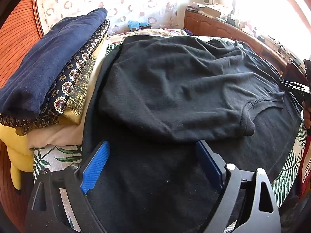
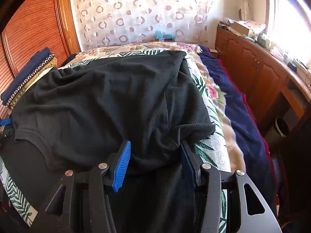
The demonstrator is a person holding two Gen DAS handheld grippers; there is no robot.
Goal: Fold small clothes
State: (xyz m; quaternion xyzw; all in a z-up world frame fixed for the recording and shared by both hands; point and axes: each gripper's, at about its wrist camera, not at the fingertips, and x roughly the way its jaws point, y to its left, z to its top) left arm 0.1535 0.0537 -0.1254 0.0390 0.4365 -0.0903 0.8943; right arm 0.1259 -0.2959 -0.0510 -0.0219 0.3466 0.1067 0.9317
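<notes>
My left claw [image 1: 152, 161] stands released, its blue pads [image 1: 95, 167] wide apart over the near part of the black shirt [image 1: 175, 89], nothing pinched between them. The shirt lies on the bed [image 2: 210, 151], its upper half folded over toward me, the neckline [image 1: 258, 104] showing to the right. My right claw [image 2: 155, 155] is clenched on a bunched fold at the shirt's right edge, with cloth gathered between both pads. A stack of folded clothes [image 1: 50, 73], navy on top, sits just beside the shirt on the left. A wooden cabinet [image 2: 252, 73] runs along the right.
</notes>
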